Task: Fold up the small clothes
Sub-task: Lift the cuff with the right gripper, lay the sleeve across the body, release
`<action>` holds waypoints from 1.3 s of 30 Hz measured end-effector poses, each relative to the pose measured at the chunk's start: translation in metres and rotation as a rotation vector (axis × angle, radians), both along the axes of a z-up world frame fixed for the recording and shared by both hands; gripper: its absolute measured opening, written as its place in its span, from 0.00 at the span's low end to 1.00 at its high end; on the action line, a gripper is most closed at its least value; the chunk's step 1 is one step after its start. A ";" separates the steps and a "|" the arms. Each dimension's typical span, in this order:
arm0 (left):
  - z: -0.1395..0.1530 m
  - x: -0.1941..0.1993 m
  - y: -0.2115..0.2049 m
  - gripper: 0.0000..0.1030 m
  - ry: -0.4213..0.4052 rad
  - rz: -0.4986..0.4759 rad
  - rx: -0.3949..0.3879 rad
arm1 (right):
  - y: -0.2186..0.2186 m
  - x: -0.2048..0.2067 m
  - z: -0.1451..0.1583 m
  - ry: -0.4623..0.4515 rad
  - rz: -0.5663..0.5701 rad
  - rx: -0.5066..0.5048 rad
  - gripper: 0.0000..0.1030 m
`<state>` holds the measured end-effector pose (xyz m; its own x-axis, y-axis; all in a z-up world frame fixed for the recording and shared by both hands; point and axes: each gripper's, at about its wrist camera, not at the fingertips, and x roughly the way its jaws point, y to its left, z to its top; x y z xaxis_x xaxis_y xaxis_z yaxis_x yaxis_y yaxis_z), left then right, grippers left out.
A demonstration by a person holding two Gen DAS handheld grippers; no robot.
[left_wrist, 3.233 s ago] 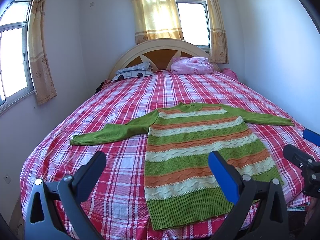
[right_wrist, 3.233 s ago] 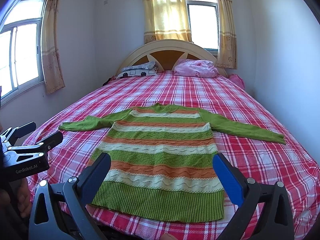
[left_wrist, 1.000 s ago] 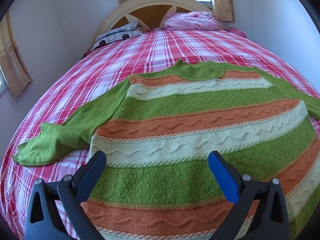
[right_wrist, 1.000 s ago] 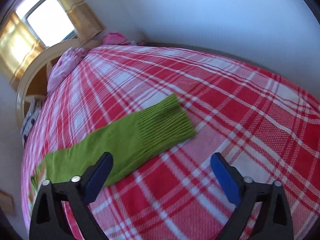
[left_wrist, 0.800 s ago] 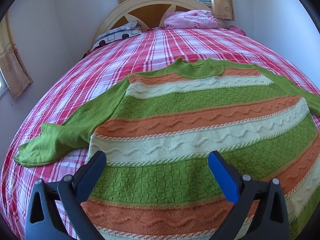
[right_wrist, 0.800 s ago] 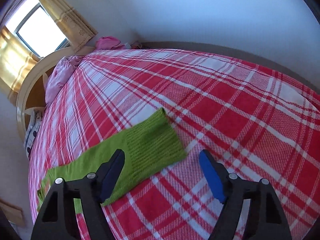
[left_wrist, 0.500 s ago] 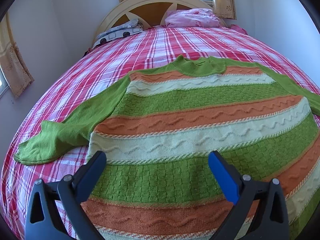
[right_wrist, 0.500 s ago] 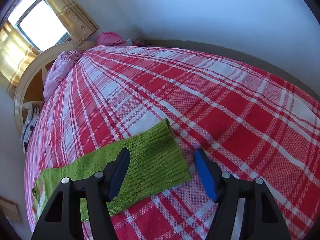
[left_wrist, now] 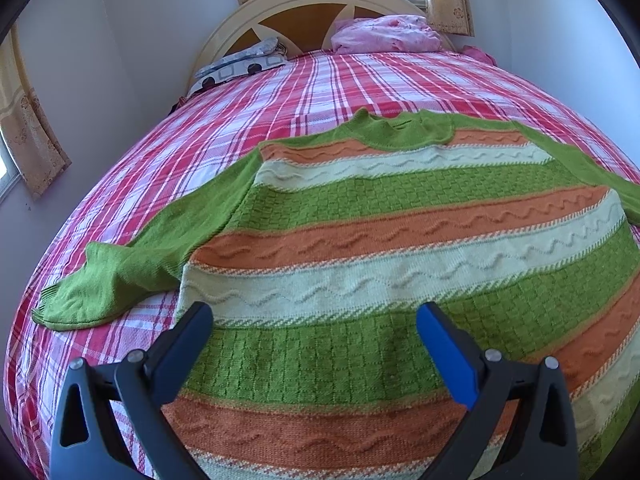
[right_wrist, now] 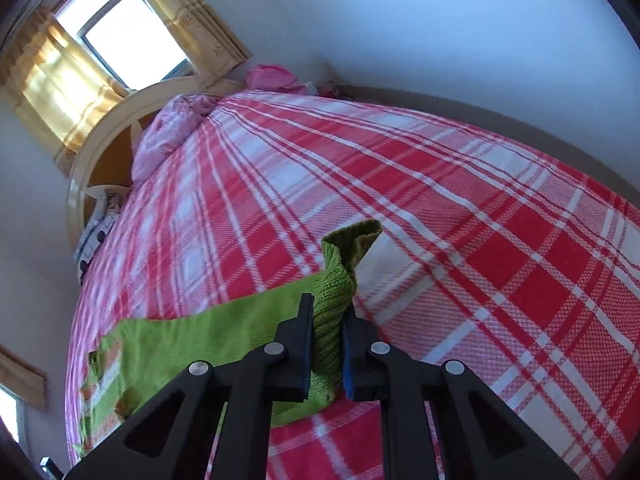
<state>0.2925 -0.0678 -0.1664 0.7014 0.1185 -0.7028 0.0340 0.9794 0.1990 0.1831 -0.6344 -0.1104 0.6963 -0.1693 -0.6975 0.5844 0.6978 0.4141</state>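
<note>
The right gripper (right_wrist: 326,344) has just been closing and now pinches the ribbed cuff (right_wrist: 340,276) of the sweater's green sleeve (right_wrist: 192,340) between its pads, the knit bunched in the narrow gap and the cuff's end standing up past the fingertips, lifted off the bedspread (right_wrist: 480,240). The rest of that sleeve trails back along the bed toward the lower left of the right wrist view, where a scrap of the striped body shows at the edge. The left gripper (left_wrist: 314,320) hangs with its jaws wide apart over the lower part of the sweater (left_wrist: 400,240), nothing between the pads. The sweater lies flat, front up, on the red-and-white plaid bed, its green, orange and cream bands running across and its neck toward the headboard (left_wrist: 304,12). Its other sleeve (left_wrist: 160,248) stretches out to the left in the left wrist view, with the cuff end rumpled near the bed's edge. A pink pillow (left_wrist: 384,34) and a patterned pillow (left_wrist: 240,66) rest against the headboard. Yellow curtains (right_wrist: 72,68) hang at the window behind it, and pale walls close the room.
</note>
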 end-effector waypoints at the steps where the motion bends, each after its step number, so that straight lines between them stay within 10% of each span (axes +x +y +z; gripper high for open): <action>1: 0.001 -0.001 0.001 1.00 -0.003 0.002 -0.003 | 0.003 0.001 0.004 -0.009 0.006 -0.001 0.11; 39: 0.011 -0.021 0.142 1.00 -0.099 0.221 -0.070 | 0.290 0.143 0.170 -0.192 0.567 -0.170 0.10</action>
<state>0.2719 0.0738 -0.1555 0.7298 0.2301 -0.6438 -0.1986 0.9724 0.1224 0.3263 -0.3445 0.0600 0.8207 0.1657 -0.5468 0.0301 0.9432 0.3310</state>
